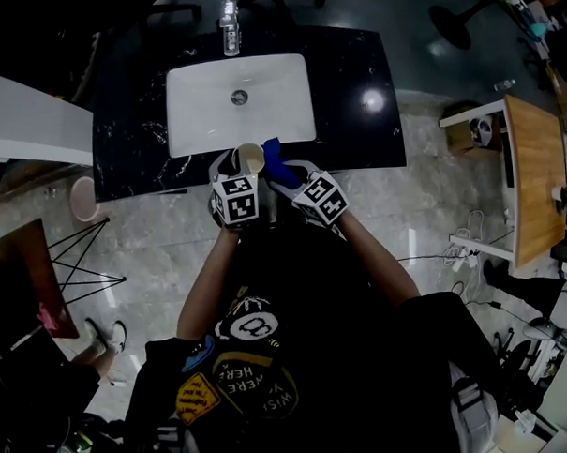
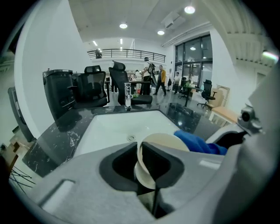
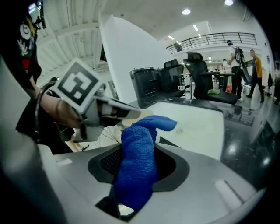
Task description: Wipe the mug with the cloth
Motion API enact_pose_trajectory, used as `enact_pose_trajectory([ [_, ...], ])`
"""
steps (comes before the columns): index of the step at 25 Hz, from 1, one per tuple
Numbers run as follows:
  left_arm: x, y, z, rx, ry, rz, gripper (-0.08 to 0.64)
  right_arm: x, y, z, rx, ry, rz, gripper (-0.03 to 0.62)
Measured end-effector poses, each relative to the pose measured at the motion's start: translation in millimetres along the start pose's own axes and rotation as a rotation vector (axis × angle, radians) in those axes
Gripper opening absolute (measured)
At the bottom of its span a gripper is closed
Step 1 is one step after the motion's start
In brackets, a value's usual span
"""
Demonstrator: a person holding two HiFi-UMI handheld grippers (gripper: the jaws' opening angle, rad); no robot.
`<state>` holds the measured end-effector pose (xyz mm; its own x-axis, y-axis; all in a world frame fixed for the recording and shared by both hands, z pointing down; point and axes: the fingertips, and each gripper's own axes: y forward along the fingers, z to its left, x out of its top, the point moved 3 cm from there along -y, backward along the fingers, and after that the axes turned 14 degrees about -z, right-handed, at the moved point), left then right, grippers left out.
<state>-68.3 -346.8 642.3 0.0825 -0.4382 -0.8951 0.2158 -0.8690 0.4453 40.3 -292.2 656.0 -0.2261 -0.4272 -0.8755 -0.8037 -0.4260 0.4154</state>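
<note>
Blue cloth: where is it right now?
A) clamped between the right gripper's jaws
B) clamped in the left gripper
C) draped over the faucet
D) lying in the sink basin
A: the right gripper view shows the blue cloth pinched between the jaws of the right gripper, its free end sticking up, while the left gripper is closed on the wall of the mug instead.

The mug (image 1: 251,159) is cream, the cloth (image 1: 277,161) bright blue, the sink (image 1: 204,121) white, and the counter (image 1: 352,86) black with white veins. The left gripper (image 2: 141,148) and right gripper (image 3: 138,151) are grey, and their cubes (image 1: 235,199) carry black-and-white square patterns.
</note>
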Motion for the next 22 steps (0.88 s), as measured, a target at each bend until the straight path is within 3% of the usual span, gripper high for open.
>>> enact_pose_trajectory([
  [2, 0, 1, 0, -0.004, -0.017, -0.004, 0.041, -2, -7, 1, 0.014, 0.010, -0.013, 0.169],
  [6, -1, 1, 0, -0.008, -0.048, -0.009, 0.041, 25, -5, -52, -0.175, 0.105, -0.111, 0.169],
  [8, -1, 1, 1, -0.016, -0.086, -0.016, 0.042, 34, 5, -65, -0.203, 0.102, -0.108, 0.169],
  [12, -1, 1, 1, -0.046, -0.143, -0.031, 0.043, 12, 9, -37, -0.104, 0.038, -0.012, 0.170],
  [16, -1, 1, 0, -0.046, -0.159, -0.038, 0.043, -9, -11, 2, 0.011, 0.055, -0.014, 0.169],
  [22, -2, -1, 2, -0.031, -0.187, -0.049, 0.043, 33, 1, -68, -0.232, 0.150, -0.140, 0.169],
])
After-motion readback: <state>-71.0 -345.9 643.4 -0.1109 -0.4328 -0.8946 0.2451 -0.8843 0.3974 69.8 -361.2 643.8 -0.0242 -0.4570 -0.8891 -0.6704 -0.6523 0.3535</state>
